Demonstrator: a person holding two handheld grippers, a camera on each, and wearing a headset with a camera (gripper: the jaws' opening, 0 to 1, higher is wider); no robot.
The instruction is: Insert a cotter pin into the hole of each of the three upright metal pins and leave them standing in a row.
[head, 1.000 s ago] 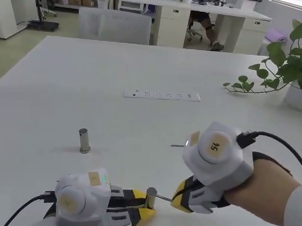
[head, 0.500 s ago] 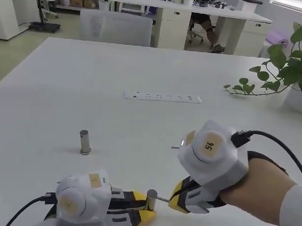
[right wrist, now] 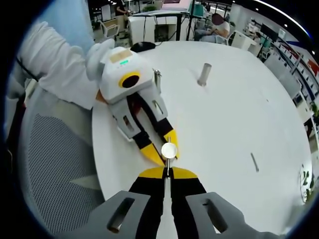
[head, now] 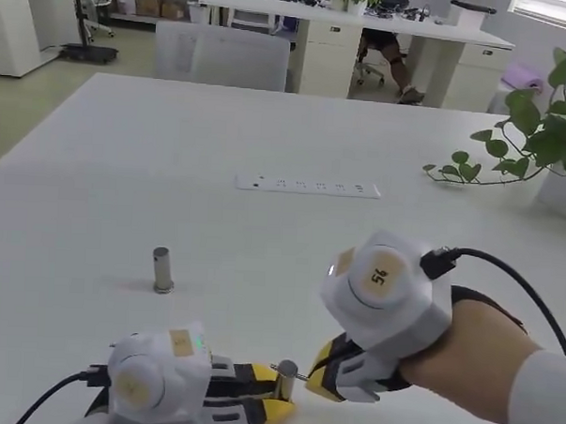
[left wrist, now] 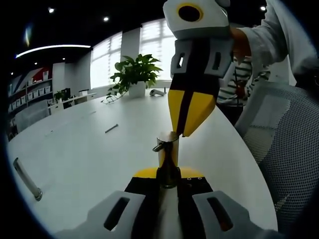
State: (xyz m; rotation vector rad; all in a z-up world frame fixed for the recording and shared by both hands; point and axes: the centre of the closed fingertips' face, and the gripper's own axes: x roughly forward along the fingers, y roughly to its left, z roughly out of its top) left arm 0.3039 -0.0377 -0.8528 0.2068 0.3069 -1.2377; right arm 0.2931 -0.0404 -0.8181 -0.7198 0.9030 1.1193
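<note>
My left gripper [head: 277,400] [left wrist: 168,175] is shut on an upright metal pin [head: 285,374] [left wrist: 168,157] [right wrist: 169,150] near the table's front edge. From the right, my right gripper [head: 319,375] [right wrist: 168,172] is shut on a thin cotter pin [head: 301,371] whose tip meets the pin's top; its end [left wrist: 158,147] shows at the pin's left side. A second metal pin [head: 162,269] [right wrist: 204,74] stands alone farther left. A third pin [right wrist: 157,77] stands beside the left gripper's body. A loose cotter pin [left wrist: 111,128] [right wrist: 254,162] lies on the table.
A white power strip [head: 308,186] lies mid-table. A potted plant [head: 540,129] [left wrist: 137,74] stands at the far right edge. The white table [head: 125,168] stretches wide behind the grippers. A mesh chair [right wrist: 50,164] sits at the near edge.
My right gripper has edged left toward the held pin, and less of the cotter pin shows between them. The left gripper and the standing pin stay put; the head camera shifted slightly.
</note>
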